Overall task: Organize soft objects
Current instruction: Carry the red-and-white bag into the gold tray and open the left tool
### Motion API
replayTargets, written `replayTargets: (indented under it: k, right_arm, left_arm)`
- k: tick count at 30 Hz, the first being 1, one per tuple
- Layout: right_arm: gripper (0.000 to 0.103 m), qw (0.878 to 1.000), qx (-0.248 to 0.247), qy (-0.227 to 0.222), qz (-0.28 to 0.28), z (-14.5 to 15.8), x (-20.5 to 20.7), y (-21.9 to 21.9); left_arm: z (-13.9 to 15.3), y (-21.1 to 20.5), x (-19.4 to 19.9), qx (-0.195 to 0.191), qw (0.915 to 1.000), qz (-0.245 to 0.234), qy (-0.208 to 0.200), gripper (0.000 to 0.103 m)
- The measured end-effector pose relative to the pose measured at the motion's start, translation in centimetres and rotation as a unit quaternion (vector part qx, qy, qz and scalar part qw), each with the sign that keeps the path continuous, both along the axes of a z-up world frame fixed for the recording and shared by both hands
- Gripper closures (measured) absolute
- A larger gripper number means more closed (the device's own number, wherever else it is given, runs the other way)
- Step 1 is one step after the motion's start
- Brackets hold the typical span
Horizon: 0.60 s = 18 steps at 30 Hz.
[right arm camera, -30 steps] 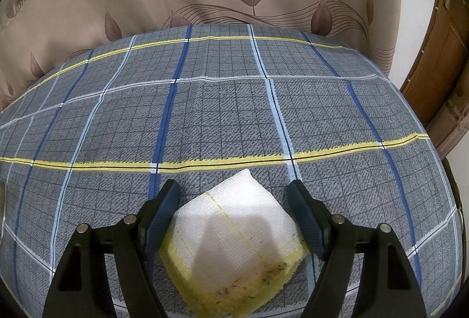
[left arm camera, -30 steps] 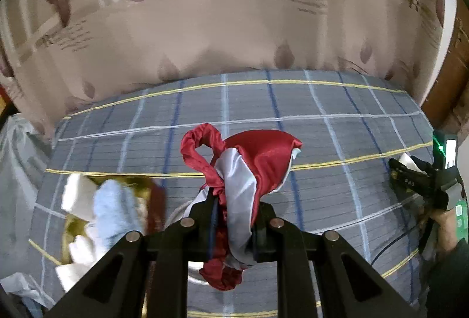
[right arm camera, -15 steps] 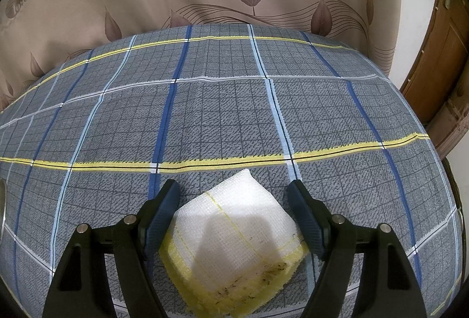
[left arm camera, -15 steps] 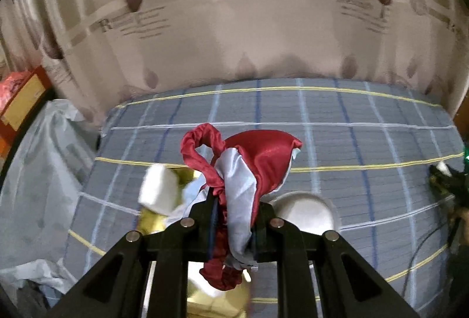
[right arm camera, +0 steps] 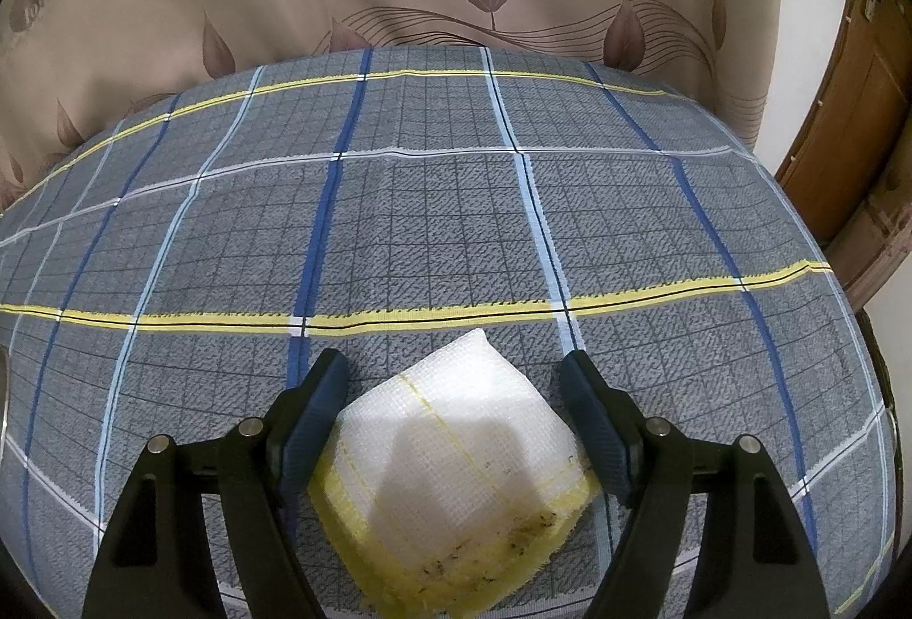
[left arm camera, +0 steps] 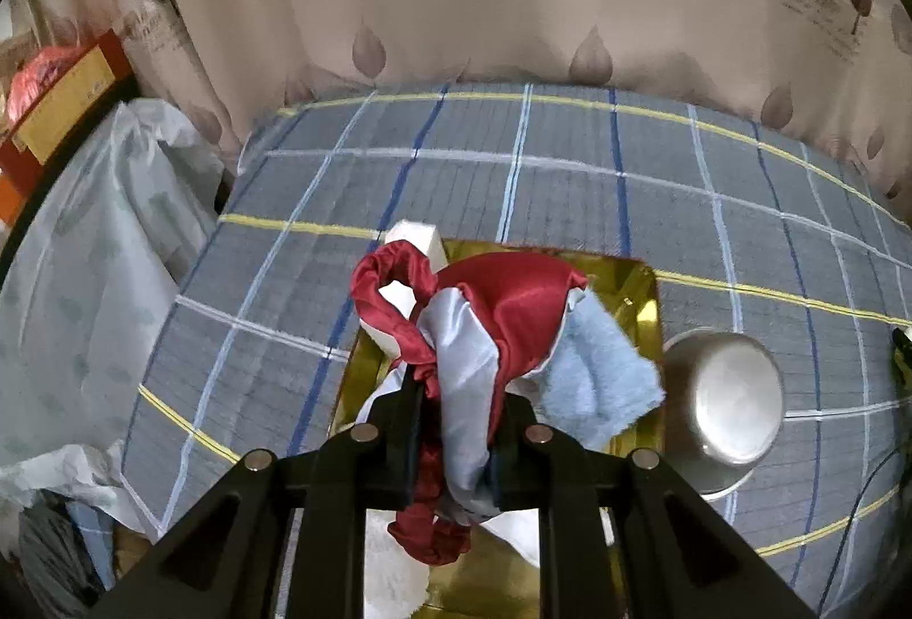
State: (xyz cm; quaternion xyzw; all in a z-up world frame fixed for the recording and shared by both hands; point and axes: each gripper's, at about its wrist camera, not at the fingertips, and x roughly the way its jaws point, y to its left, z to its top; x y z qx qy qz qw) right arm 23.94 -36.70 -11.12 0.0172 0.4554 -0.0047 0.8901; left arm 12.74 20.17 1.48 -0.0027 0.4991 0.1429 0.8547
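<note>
Pinching the red-and-white satin cloth point(left arm camera: 501, 328) over the gold tray point(left arm camera: 641, 300), the left tool point(left arm camera: 456, 425) seemed ready to deposit it, while the right tool point(right arm camera: 456, 408) stood spread around the white-and-yellow cloth point(right arm camera: 456, 471), not yet gripping.

left gripper point(left arm camera: 456, 425): clamped tight, angled steeply down | right gripper point(right arm camera: 456, 408): jaws wide apart, angled down

Left wrist view: tray point(left arm camera: 644, 311) sits on the checked cloth point(left arm camera: 513, 197), holding a fluffy towel point(left arm camera: 598, 379) and a foam block point(left arm camera: 419, 237) at its far left corner; satin cloth point(left arm camera: 507, 317) hangs above it, pinched in the left gripper point(left arm camera: 456, 419). Metal bowl point(left arm camera: 724, 402) just right of the tray; curtain point(left arm camera: 484, 3) behind, plastic sheeting point(left arm camera: 97, 243) off the left edge. Right wrist view: folded mesh cloth point(right arm camera: 461, 442) lies on the checked cloth between the fingers point(right arm camera: 319, 402) of the right gripper point(right arm camera: 456, 391); door point(right arm camera: 855, 106) far right.
</note>
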Motion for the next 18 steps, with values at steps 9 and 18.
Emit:
replayTargets:
  k: [9,18]
  right_arm:
    - [0.029,1.0,-0.001,0.0,0.0,0.0,-0.1,0.0]
    - [0.028,1.0,-0.002,0.0,0.0,0.0,-0.1,-0.1]
  left_arm:
    - [-3.0,0.5,1.7,-0.015,0.9997,0.001,0.019,0.083]
    - [-4.3,0.8,2.4,-0.021,0.9995,0.005,0.025,0.066]
